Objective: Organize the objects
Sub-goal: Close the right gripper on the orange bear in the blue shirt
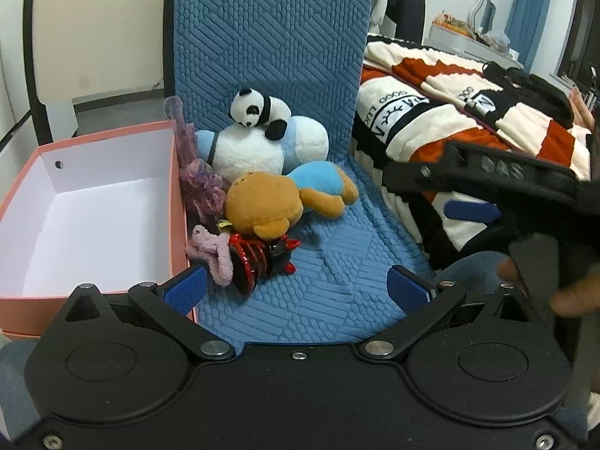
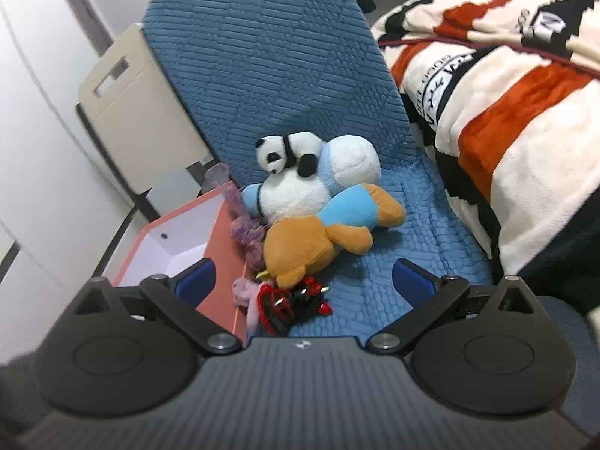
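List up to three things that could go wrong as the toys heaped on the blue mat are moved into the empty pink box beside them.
1. The panda rests on top of the white-and-blue plush; pulling the lower toy first would likely tip it off.
2. The red spring toy lies touching the pink plush and the brown bear, so a grab may snag a neighbour.
3. The heap presses against the pink box wall; the open left hand-held gripper could shove the box.
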Demonstrator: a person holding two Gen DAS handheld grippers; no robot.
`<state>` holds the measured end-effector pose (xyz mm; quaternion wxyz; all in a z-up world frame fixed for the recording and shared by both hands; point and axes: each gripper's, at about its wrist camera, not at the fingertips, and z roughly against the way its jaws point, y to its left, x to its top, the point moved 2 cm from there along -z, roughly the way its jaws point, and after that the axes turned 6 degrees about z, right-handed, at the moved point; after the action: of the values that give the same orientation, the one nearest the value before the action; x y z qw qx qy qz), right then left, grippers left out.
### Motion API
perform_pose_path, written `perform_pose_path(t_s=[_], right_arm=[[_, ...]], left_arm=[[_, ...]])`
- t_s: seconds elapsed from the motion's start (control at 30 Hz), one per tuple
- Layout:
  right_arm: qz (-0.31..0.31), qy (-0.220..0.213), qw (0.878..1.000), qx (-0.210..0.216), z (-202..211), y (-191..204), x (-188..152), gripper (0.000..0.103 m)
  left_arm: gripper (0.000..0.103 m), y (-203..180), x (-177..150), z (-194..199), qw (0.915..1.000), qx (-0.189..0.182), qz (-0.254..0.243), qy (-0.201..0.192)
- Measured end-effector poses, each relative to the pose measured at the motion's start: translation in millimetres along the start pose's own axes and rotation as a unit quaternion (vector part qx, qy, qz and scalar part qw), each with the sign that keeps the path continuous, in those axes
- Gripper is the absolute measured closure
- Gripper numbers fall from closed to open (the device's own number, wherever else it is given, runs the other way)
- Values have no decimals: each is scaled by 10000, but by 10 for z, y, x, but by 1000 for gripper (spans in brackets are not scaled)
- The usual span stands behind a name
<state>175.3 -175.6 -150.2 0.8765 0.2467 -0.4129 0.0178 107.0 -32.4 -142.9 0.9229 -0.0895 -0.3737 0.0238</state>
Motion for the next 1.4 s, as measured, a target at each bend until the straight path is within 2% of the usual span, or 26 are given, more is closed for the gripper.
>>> perform_pose_path(t_s=[0.13,0.43,0.73,1.0,1.23,1.4], right_arm=[[-291,25,9996,-60,-321,-142,47,1],[-792,189,9965,199,-954,-464,57,1],[-1622,740,9814,705,-1496,-697,15,1],[-2102,1173,9670,833,-1932,-747,-46,1],[-2889,1333,9449,777,-2146,-959,-55,1],[-3135,1529,9333,858,-2294,-1002,-64,2]], left_arm=[[2,10,56,-202,9997,114,-148,153],[7,-87,131,-541,9952,209,-915,258],[12,-182,145,-1066,9880,317,-1386,595],[15,-294,150,-1536,9723,357,-2114,932],[17,-279,79,-1858,9584,718,-2482,1211],[19,-261,8,-1991,9494,880,-2705,1332]])
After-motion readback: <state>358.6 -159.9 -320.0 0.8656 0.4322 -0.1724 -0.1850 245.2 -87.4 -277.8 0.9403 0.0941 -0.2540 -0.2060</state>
